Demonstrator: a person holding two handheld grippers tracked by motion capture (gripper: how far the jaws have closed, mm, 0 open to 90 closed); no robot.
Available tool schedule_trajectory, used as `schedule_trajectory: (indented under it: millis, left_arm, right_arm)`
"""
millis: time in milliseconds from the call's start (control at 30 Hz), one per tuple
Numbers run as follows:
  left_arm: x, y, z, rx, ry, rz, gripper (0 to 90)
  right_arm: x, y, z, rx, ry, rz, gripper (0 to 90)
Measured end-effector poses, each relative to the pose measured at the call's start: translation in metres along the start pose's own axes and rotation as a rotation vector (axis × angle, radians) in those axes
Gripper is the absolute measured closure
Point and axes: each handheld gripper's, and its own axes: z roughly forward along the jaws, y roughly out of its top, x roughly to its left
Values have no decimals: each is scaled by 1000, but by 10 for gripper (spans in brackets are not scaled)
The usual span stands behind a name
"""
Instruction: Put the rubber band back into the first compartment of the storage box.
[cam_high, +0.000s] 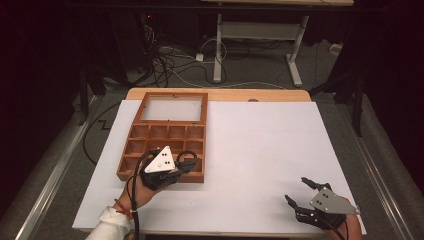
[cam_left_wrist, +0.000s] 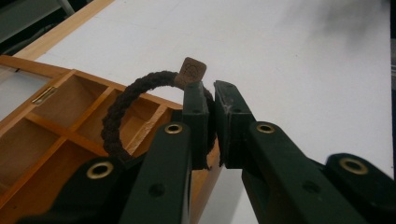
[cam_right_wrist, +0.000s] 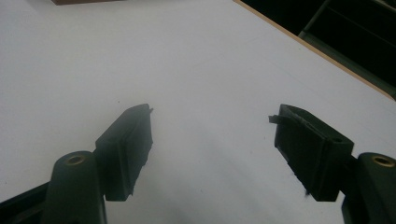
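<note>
Left tongs (cam_left_wrist: 210, 100) closed on a dark braided hair tie (cam_left_wrist: 140, 100), loop standing up with its brown tag (cam_left_wrist: 190, 71) just above the jaw tips. Held over the near right corner of the open wooden compartment box (cam_high: 131, 150) at the left of the white worktop (cam_high: 260, 145). Right tongs (cam_right_wrist: 212, 140) open, nothing between them, near right over bare worktop.

left claw (cam_high: 186, 161): black, grey triangular plate, black cable | sleeve (cam_high: 107, 225): white | wristband (cam_high: 123, 207): red
</note>
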Motion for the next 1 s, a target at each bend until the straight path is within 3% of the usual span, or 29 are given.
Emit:
schedule_trajectory:
  millis: [700, 1000]
  left_arm:
    - [39, -22, -33, -10, 133, -105, 819]
    - [47, -30, -41, 19, 194, -115, 818]
  right_arm:
    - [1, 0, 2, 7, 6, -4, 284]
    - [0, 0, 1, 6, -1, -5, 284]
